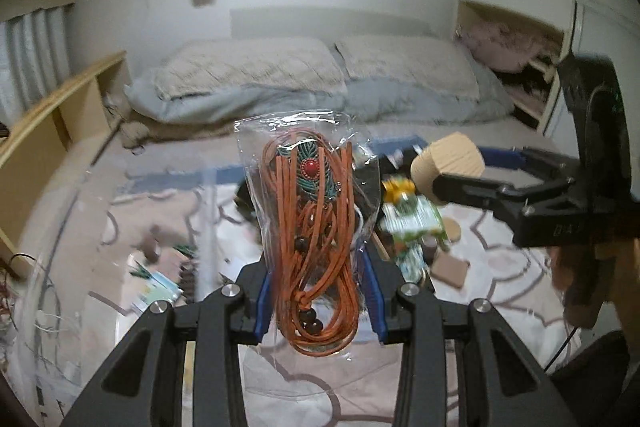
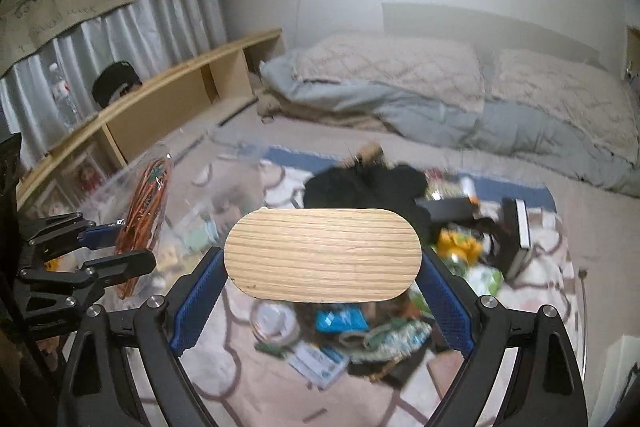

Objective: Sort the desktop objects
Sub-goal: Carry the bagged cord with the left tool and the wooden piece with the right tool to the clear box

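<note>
My left gripper (image 1: 318, 291) is shut on a clear plastic bag of orange cord with a feather pendant (image 1: 316, 227) and holds it upright above the patterned cloth. My right gripper (image 2: 322, 291) is shut on an oval wooden block (image 2: 322, 255) and holds it in the air. In the left wrist view the right gripper (image 1: 460, 171) shows at the right with the wooden block (image 1: 446, 161) in its fingers. In the right wrist view the left gripper (image 2: 116, 243) shows at the left with the cord bag (image 2: 144, 211).
A pile of small items lies on the patterned cloth (image 2: 248, 379): green packets (image 1: 412, 223), a roll of tape (image 2: 274, 321), a blue packet (image 2: 340, 319), a black cloth (image 2: 360, 187) and a book (image 2: 520, 235). A clear bin (image 1: 120, 227) stands at the left. Bedding (image 2: 400, 95) lies behind, a wooden shelf (image 2: 160, 95) at the left.
</note>
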### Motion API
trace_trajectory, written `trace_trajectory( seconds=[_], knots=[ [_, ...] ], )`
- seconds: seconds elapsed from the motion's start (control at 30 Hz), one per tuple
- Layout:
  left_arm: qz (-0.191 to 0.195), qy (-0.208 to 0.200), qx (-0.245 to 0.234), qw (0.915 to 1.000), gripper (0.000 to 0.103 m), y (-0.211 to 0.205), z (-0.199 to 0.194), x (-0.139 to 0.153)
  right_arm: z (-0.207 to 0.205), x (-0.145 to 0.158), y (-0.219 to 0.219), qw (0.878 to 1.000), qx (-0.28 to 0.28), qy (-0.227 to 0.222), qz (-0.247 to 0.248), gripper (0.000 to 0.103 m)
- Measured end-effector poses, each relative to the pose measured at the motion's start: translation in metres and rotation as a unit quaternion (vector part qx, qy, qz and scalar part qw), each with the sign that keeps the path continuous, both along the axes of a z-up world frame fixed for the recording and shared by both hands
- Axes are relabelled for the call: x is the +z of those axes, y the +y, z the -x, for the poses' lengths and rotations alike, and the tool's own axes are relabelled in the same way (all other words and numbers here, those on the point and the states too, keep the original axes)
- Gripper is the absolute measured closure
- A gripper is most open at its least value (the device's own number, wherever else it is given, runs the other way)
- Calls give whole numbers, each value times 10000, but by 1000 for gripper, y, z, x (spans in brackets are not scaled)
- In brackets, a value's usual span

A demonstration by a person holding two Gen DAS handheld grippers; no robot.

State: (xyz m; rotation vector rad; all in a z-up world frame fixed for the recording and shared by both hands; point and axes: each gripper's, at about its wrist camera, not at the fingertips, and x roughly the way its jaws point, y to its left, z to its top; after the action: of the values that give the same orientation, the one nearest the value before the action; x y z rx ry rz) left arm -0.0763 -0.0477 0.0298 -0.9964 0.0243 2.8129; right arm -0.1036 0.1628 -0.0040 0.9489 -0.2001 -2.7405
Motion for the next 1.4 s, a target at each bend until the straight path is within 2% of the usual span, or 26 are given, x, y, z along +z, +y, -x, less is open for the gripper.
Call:
trace_trajectory(
  seconds=[0.27, 0.47, 0.6, 0.8, 1.07, 1.2, 1.23, 1.27, 1.33, 1.4],
  knots=[
    [21, 471, 604, 9971, 65, -49, -9, 27, 18, 16, -43, 9989, 262, 177, 341, 9],
    [57, 688, 1250, 9898, 65, -97, -9, 28, 30, 18, -70, 9978, 525, 179, 359, 9],
    [-30, 652, 1654, 9841, 65, -132, -4, 19, 41, 19, -88, 9964, 699, 143, 448, 9],
    [81, 524, 2009, 9782, 65, -164, 6, -1, 60, 19, -116, 9938, 954, 115, 568, 9],
    [-111, -199, 1938, 9808, 65, -169, 39, -42, 72, 14, -136, 9913, 1170, 25, 604, 9],
    [143, -151, 2006, 9794, 65, -162, 48, -47, 79, 11, -136, 9911, 1168, -33, 635, 9],
    [185, -114, 2039, 9787, 62, -160, 49, -46, 81, 10, -137, 9911, 1161, -52, 649, 9],
    [215, -48, 2087, 9777, 46, -161, 50, -46, 83, 10, -137, 9910, 1156, -72, 665, 9],
    [315, 140, 2253, 9737, 19, -162, 50, -43, 85, 9, -138, 9909, 1151, -100, 685, 9],
    [420, 255, 2287, 9723, 20, -163, 47, -39, 86, 7, -139, 9907, 1158, -127, 701, 9]
  ],
)
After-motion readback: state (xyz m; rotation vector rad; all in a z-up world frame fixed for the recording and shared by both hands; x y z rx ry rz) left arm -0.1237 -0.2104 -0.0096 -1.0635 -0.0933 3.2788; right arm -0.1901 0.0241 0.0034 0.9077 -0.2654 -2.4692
